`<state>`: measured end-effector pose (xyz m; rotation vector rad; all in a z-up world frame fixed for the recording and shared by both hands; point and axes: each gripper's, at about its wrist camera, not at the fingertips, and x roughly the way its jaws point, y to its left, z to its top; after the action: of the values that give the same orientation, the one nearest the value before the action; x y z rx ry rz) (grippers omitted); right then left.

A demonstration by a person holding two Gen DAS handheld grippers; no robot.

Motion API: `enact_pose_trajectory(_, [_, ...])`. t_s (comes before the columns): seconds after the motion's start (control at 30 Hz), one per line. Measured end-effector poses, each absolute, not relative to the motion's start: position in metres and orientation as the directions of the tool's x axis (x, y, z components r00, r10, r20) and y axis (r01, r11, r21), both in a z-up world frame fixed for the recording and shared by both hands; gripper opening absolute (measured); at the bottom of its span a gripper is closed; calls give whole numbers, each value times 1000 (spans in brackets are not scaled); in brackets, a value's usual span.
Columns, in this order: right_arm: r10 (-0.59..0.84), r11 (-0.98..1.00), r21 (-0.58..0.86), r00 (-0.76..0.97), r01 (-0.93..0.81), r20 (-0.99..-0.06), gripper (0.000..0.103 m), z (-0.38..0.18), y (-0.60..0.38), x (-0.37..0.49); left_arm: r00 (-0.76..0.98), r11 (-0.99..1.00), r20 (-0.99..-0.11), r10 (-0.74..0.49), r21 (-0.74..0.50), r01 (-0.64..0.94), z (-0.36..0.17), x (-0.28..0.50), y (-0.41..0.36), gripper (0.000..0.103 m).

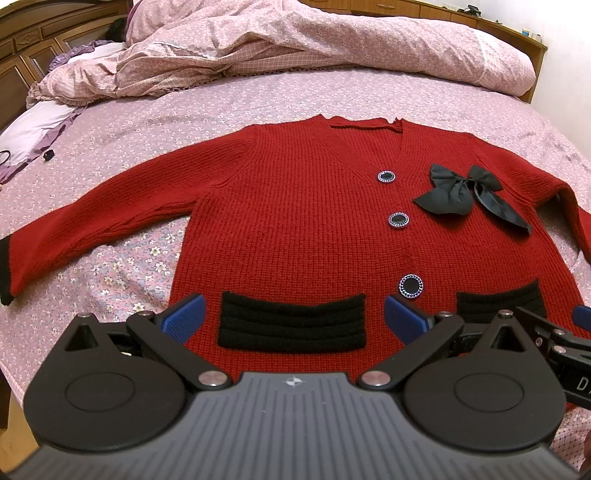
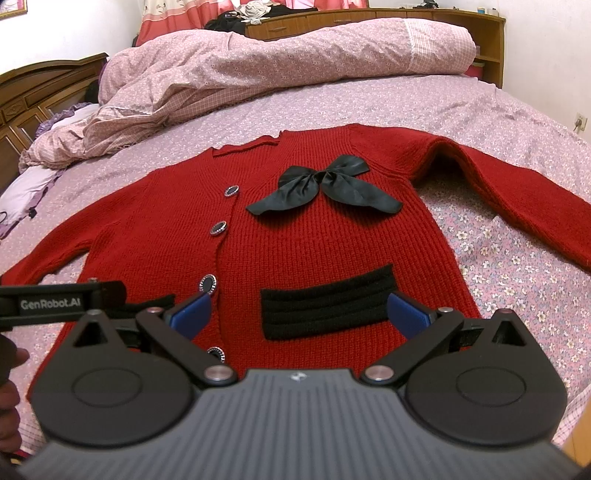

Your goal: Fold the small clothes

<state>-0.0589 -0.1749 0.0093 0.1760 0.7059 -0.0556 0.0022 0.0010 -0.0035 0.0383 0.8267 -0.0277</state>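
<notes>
A small red knit cardigan (image 1: 295,206) lies flat and face up on the bed, sleeves spread to both sides. It has dark round buttons, a black bow (image 1: 461,192) on the chest and two black pockets near the hem. My left gripper (image 1: 293,315) is open and empty, just above the hem over the left pocket (image 1: 291,321). In the right wrist view the cardigan (image 2: 295,236) shows again with the bow (image 2: 325,184). My right gripper (image 2: 299,312) is open and empty over the right pocket (image 2: 328,302). The two grippers are side by side.
A pink floral bed sheet (image 1: 147,122) covers the mattress. A rumpled pink duvet (image 1: 295,40) lies across the far side, with a pillow (image 1: 33,129) at the far left. A wooden headboard (image 2: 33,96) stands at the left and a wooden cabinet (image 2: 369,18) behind the bed.
</notes>
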Motion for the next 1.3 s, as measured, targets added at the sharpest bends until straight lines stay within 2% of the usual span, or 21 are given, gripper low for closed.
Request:
enact_pose_trajectory(0.63, [-35,965,180,777,190,-628,103,13,-211,-59,697,998,-716,-35,10,60,12,15,3,103])
enact_pose_trajectory(1.03, [-174,874,257,759,413,-627,103,10,-303,-58,684,995,-725,-80,-15,101,21,57,-20,103])
enact_pose_trajectory(1.3, [-250,774,309,716,552,-652,103,-10,-363,-58,651,993,-754,-87,-11,120,4,86,-41,103])
